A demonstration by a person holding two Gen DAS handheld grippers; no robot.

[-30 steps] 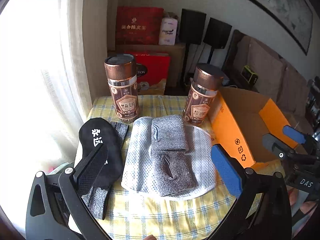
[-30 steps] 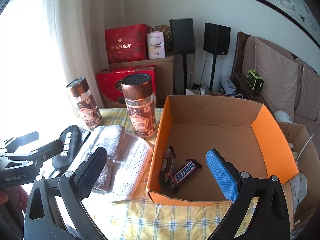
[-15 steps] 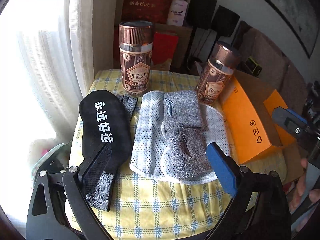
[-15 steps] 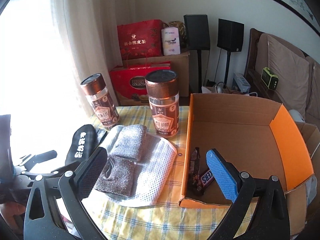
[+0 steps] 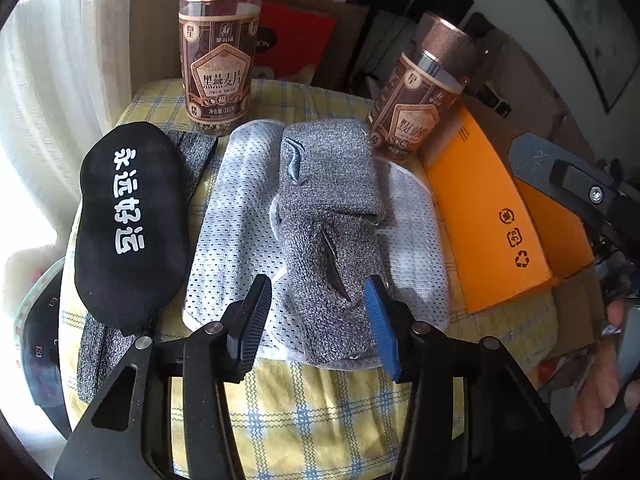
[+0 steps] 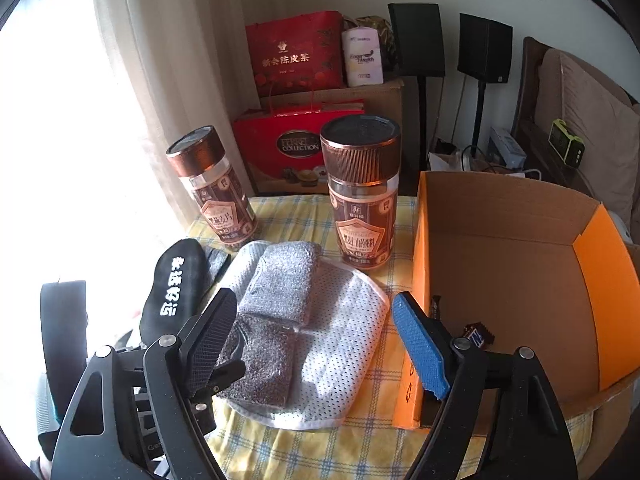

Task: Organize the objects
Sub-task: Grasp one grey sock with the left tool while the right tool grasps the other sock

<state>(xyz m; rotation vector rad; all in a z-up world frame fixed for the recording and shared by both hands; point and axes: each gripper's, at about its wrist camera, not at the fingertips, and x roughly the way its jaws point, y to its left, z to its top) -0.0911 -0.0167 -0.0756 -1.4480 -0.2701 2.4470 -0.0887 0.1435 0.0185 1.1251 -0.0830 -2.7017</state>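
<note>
Left wrist view: rides left hand-held gripper (image 5: pixel 318 320), looks forward and down along fingers, very near gray knit cloth (image 5: pixel 328 216) on counter (image 5: pixel 288 408); orange box (image 5: pixel 488 216) at right edge.

Right wrist view: rides right hand-held gripper (image 6: pixel 312 344), sits higher and farther back, faces across counter (image 6: pixel 360 452) toward far wall, looks into orange box (image 6: pixel 504 264).

Shared: gray knit cloth (image 6: pixel 280 280), black pouch (image 5: pixel 128 220) (image 6: pixel 172 284), both jars (image 5: pixel 218 48) (image 6: pixel 362 192), box's orange side.
</note>
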